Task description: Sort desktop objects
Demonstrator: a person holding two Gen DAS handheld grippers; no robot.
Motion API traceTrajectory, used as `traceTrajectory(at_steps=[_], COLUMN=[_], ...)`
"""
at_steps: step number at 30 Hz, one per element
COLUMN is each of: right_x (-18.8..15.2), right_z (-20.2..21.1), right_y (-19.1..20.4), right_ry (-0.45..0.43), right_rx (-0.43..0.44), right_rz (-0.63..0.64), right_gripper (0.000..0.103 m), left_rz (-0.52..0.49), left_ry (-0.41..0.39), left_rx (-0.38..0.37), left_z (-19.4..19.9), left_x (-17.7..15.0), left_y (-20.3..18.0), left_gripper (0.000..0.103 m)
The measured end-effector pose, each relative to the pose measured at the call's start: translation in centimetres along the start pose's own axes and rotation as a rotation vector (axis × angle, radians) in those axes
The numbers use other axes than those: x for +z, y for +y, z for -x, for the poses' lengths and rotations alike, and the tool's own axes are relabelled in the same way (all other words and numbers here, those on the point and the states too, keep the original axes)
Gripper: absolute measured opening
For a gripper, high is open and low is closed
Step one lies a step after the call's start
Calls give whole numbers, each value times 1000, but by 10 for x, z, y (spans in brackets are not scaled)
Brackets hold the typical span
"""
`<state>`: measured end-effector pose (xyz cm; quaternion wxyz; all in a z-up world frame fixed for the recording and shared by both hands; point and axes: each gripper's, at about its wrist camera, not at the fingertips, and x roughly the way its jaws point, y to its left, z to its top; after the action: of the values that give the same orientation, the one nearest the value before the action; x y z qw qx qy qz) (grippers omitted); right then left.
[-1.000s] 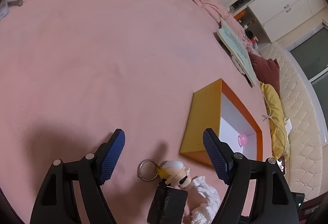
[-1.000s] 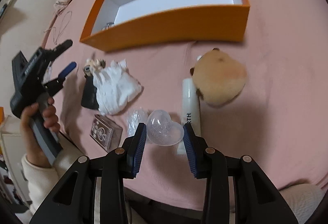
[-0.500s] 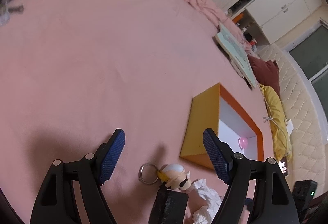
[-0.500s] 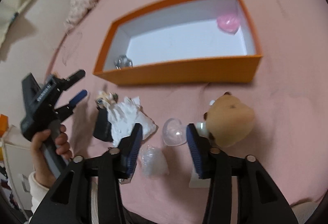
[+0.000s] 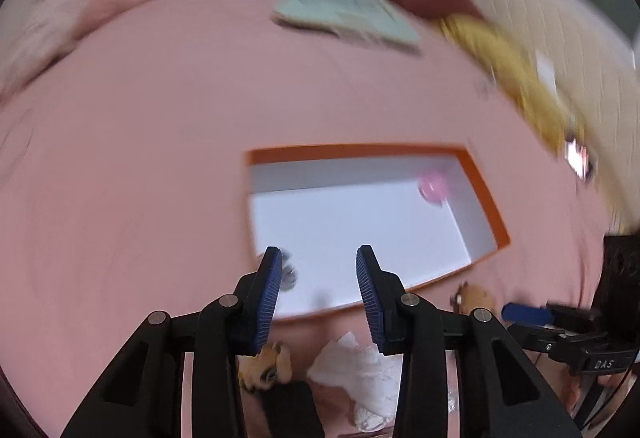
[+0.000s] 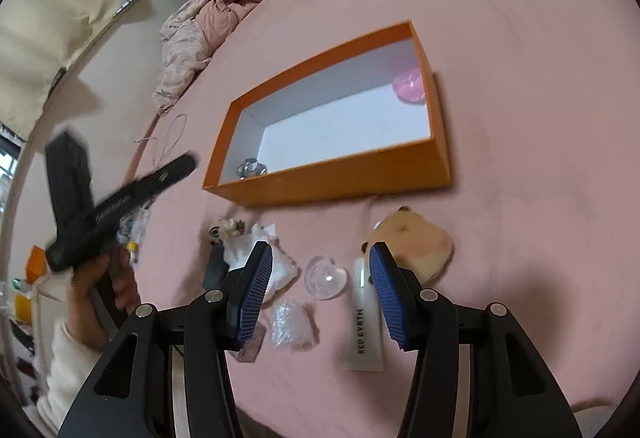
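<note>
Fingers [image 6: 260,292] of right gripper [image 6: 320,294] spread above clear shell [image 6: 325,277].

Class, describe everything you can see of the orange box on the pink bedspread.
The orange box is a shallow, open rectangular tray, seemingly stiff card, orange outside and white inside. It sits flat on the pink bedspread, lidless. Inside lie a pink blob in one far corner and a small shiny metal piece in the opposite near corner. No gripper touches it.

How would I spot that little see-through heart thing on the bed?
Find the orange box on the pink bedspread. Below its front wall lies a row of small items. The clear heart sits between crumpled white tissue and a white tube; it alone is glassy and rounded.
</note>
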<state>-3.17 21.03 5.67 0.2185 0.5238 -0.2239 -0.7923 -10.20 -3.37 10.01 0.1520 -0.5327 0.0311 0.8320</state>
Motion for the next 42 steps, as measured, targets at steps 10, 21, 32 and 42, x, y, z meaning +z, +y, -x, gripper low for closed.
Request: traceTrajectory(at_steps=[10, 21, 32, 42], right_x=[6, 11, 13, 12], right_z=[2, 2, -4, -2], right_y=[-4, -8, -9, -13], right_ry=[-30, -41, -31, -41], right_rx=[95, 137, 127, 130], right_rz=[-68, -114, -116, -123], right_gripper=[52, 52, 52, 52], left_rz=[-355, -295, -317, -175], left_ry=[598, 616, 657, 692], left_rx=[183, 99, 157, 111], left_z=[-93, -118, -105, -133], left_x=[51, 47, 61, 56], left_y=[-35, -37, -51, -52], left_gripper=[42, 38, 63, 22])
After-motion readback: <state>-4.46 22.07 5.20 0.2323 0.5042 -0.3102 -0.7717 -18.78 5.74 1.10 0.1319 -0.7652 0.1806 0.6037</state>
